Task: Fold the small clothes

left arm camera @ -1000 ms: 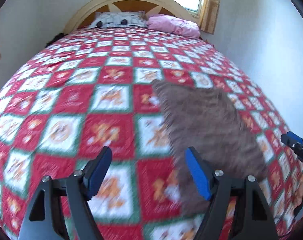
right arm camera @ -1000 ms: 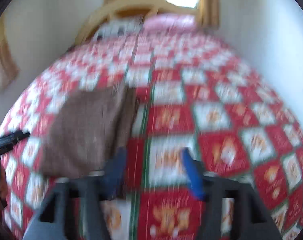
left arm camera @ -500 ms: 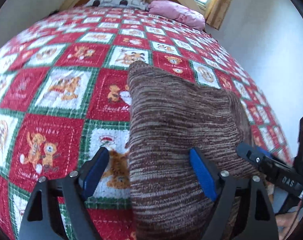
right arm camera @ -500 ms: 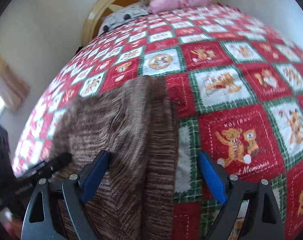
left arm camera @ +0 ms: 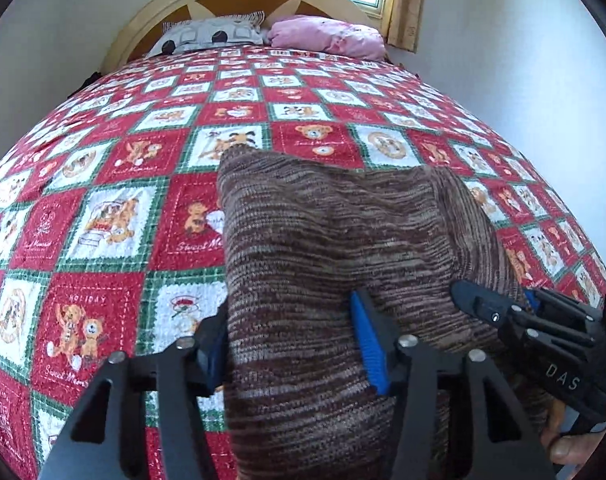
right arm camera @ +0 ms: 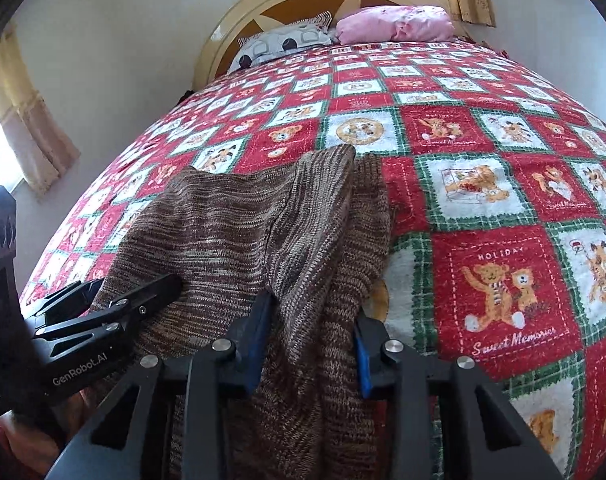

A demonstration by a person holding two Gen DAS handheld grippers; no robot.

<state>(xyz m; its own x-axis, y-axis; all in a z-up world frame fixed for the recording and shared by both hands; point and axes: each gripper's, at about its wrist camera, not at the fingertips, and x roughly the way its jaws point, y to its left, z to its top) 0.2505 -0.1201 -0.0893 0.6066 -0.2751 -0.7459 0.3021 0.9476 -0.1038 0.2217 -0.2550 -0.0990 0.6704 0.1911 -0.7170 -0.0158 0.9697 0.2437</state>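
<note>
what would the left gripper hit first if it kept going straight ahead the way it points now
The brown knit garment: the left gripper already has its near end between its fingers, so it would push into that cloth at once, with the bedspread beneath.

Brown striped knit garment (left arm camera: pixel 335 240) lying on the quilt (left arm camera: pixel 103 220), near the foot edge, folded lengthwise, a narrower layer overlapping its right side (right arm camera: pixel 343 240)

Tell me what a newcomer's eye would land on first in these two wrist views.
The brown knitted garment comes first, lying on the near end of the bed, with the left tongs and the right tongs each straddling its near edge. Under it, the red, white and green teddy-bear quilt fills both views. At the head lie a grey patterned pillow and a pink pillow.
</note>
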